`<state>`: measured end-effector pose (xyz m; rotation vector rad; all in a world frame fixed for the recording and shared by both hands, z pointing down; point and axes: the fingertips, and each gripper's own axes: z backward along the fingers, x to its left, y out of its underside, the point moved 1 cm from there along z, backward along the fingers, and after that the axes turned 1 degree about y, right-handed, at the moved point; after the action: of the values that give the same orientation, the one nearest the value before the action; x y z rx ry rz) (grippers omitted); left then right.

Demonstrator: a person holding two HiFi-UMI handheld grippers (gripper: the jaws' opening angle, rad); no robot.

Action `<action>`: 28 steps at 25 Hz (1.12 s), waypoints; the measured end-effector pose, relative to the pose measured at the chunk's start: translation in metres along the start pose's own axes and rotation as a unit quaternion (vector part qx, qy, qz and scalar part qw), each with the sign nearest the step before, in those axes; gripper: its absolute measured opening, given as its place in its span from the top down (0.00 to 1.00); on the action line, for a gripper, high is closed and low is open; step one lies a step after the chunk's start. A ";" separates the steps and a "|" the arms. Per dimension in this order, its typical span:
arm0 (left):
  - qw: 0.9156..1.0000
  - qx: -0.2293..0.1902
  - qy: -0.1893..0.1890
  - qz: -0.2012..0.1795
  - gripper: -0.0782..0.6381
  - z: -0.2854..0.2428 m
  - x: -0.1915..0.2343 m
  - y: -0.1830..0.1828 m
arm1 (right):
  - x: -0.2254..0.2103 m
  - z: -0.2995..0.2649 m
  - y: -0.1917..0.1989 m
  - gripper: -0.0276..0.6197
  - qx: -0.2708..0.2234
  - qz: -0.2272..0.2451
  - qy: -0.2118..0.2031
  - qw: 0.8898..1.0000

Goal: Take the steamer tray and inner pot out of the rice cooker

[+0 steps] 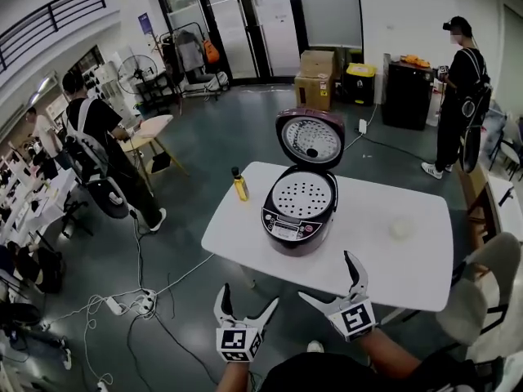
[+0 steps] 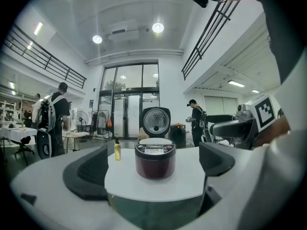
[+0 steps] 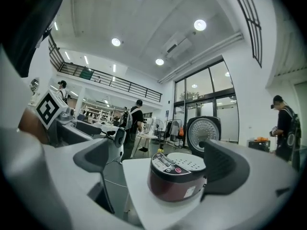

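Your left tongs (image 1: pixel 247 297) spread wide, empty, short of worktop (image 1: pixel 384 260) edge. Your right tongs (image 1: pixel 327 276) also apart, empty. At 12 o'clock on worktop: rice cooker (image 1: pixel 299 211), lid (image 1: pixel 309 140) up, steamer tray (image 1: pixel 302 194) seated inside. Yellow bottle (image 1: pixel 240 184) at cooker's 10 o'clock.

The cooker (image 1: pixel 296 229) has a glossy dark-red shell, and its perforated tray (image 1: pixel 303 194) looks like matt pale metal. The table (image 1: pixel 392 260) is smooth, matt white. The left gripper (image 1: pixel 248 296) and right gripper (image 1: pixel 326 275) are matt white plastic with dark matt pads (image 2: pixel 88 171).
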<state>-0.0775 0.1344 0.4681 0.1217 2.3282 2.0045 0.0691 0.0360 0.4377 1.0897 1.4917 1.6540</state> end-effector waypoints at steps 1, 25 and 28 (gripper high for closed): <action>1.000 0.003 0.000 0.002 0.08 -0.011 0.002 -0.002 | -0.008 -0.006 0.001 0.05 0.000 -0.003 0.001 1.000; 0.986 0.080 0.146 -0.011 0.13 -0.307 0.090 -0.015 | -0.183 -0.190 0.060 0.05 0.075 -0.046 0.146 0.985; 0.975 0.126 0.180 -0.029 0.13 -0.354 0.097 -0.004 | -0.209 -0.215 0.088 0.05 0.128 -0.066 0.162 0.976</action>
<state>-0.2098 -0.2040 0.5166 -0.3225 2.7585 1.8225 -0.0248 -0.2569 0.4911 0.8536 1.9868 1.6345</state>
